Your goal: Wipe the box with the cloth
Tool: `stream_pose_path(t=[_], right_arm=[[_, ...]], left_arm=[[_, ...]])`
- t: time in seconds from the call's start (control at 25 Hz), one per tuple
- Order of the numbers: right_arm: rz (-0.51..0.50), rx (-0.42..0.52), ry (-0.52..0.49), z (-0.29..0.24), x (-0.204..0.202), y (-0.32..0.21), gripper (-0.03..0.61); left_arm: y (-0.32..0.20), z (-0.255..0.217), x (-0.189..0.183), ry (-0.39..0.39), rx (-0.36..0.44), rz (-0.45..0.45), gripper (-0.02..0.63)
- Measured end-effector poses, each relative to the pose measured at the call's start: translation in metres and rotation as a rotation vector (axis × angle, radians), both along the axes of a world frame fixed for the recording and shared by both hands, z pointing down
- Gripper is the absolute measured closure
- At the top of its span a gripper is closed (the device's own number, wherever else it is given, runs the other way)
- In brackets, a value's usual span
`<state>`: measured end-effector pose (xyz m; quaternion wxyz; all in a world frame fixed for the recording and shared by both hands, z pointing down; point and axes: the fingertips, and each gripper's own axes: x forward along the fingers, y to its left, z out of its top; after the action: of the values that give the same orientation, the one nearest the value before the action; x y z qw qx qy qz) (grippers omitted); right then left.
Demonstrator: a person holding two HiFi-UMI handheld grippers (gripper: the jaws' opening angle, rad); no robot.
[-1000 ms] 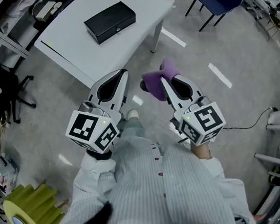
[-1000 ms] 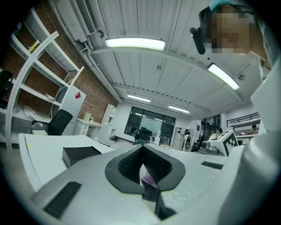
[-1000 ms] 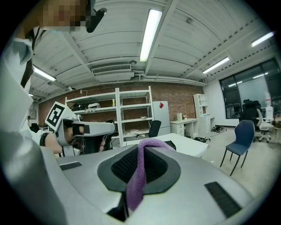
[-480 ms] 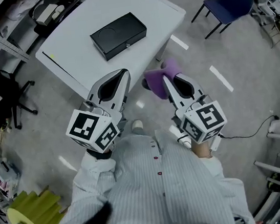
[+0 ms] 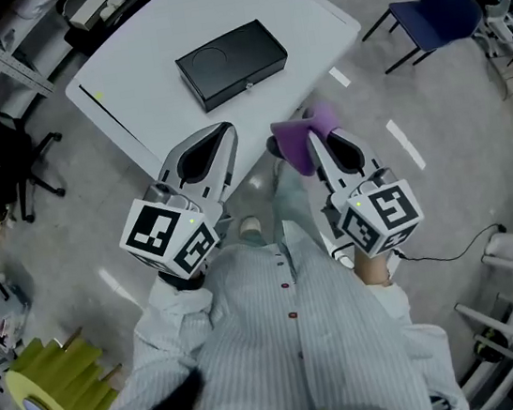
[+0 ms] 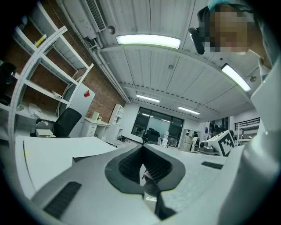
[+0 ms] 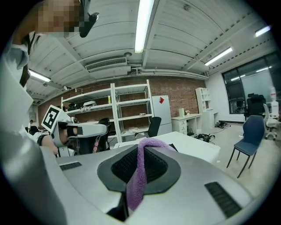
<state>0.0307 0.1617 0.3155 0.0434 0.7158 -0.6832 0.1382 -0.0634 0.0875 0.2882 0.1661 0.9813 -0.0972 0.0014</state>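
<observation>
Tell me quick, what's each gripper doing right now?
Left gripper: jaws closed, holding nothing.
Right gripper: jaws closed on the fuzzy purple cloth.

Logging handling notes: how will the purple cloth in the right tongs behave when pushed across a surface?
The purple fuzzy cloth is probably floppy: it drapes limply over the right tongs. Its nap looks grippy, so it likely drags, not slides.
</observation>
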Motion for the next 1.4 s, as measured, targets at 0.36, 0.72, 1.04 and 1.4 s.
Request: stream_pose_path(t=[0.36,0.72,1.04,1.4], right_arm=[[-0.12,-0.016,-0.014,0.01,0.048,-0.081,0.554],[-0.324,-0.047,-0.015,0.007,0.11,-0.179,0.554],[-0.522,-0.049,-0.024,0.002,0.146,-0.243,0.554],[-0.682,-0.064,-0.027,0.008,0.144,-0.268,0.554]], left_arm=[[-0.068,0.008,0.042,-0.003,-0.02,-0.121,0.606],[-0.148,0.003,0.096,-0.017,-0.031,-0.31,0.606],[-0.192,0.0,0.117,-0.051,-0.027,-0.53,0.606],[-0.205,0.009,0.101,-0.085,-0.036,-0.718,0.606]])
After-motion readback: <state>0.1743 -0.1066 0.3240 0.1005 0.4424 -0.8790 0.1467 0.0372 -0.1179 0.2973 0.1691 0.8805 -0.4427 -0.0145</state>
